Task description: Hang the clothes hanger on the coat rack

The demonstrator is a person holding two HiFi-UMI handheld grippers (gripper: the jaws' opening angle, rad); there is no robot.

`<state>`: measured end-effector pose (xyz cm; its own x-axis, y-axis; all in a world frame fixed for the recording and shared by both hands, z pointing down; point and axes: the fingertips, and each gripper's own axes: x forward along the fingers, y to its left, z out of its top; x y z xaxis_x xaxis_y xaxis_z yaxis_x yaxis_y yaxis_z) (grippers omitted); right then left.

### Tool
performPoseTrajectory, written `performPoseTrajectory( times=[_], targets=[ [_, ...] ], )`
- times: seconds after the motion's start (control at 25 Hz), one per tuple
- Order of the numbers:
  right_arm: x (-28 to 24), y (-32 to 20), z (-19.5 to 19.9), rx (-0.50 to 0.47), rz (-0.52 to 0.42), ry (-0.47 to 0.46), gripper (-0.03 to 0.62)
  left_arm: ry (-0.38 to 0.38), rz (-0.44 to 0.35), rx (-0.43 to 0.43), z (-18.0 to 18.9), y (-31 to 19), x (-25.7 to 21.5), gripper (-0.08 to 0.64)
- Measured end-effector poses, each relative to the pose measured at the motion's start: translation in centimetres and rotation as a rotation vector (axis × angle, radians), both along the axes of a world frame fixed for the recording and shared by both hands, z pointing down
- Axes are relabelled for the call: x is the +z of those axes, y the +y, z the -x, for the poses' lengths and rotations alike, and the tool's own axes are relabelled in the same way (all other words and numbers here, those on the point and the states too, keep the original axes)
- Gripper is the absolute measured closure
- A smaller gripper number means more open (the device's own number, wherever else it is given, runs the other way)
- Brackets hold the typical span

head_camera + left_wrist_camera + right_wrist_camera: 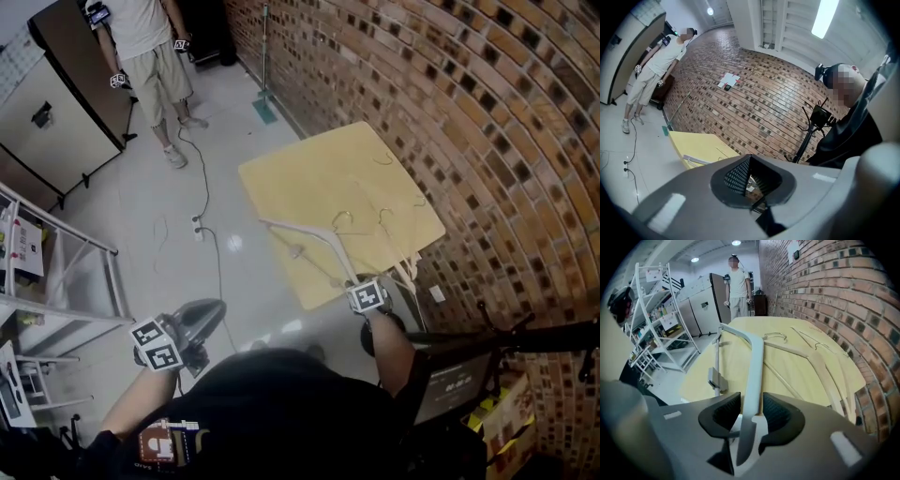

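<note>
A white clothes hanger (305,236) lies partly on the yellow table (319,173), its near arm reaching over the front edge. My right gripper (367,296) is at that edge, pointing steeply down. In the right gripper view the white hanger (755,359) runs between the jaws of the right gripper (751,414), with a gap at the left pad, so the jaws are open. Pale wooden hangers (820,364) lie further right on the table. My left gripper (192,333) is low at the left, shut and empty (750,180). The black coat rack (810,129) stands by the brick wall.
A person (150,47) stands at the far end of the room by brown and white cabinets (56,94). White wire shelving (56,272) is at the left. A cable (202,187) trails across the floor. The brick wall (487,112) borders the table's right side.
</note>
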<state>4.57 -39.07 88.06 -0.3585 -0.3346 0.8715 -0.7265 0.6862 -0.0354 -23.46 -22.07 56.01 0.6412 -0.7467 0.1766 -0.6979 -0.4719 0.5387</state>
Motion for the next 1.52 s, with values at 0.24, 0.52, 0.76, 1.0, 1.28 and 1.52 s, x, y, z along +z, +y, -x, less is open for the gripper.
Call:
performPoseTrajectory(
  times=[0.24, 0.52, 0.76, 1.0, 1.28, 1.52],
  targets=[
    [0.7, 0.5, 0.2, -0.032, 0.036, -0.007, 0.46, 0.004, 0.005, -0.029, 1.3, 0.3, -0.1, 0.558],
    [-1.1, 0.3, 0.7, -0.06, -0.024, -0.051, 0.486, 0.001, 0.006, -0.031, 1.2, 0.8, -0.2, 0.558],
    [-5.4, 0.0, 1.6, -0.095, -0.112, -0.103, 0.486, 0.016, -0.023, -0.012, 0.3, 0.3, -0.7, 0.558],
    [-10.7, 1.4, 0.9, -0.152, -0.209, -0.086, 0.486, 0.042, -0.067, 0.035, -0.9, -0.3, -1.7, 0.558],
    [-20.9, 2.9, -1.0, -0.112, -0.396, -0.108, 0.486, 0.053, -0.125, 0.164, -3.7, -2.7, -4.8, 0.558],
    [-31.6, 5.9, -4.4, -0.029, -0.581, -0.087, 0.486, 0.071, -0.238, 0.357, -9.0, -5.0, -10.9, 0.558]
  ],
)
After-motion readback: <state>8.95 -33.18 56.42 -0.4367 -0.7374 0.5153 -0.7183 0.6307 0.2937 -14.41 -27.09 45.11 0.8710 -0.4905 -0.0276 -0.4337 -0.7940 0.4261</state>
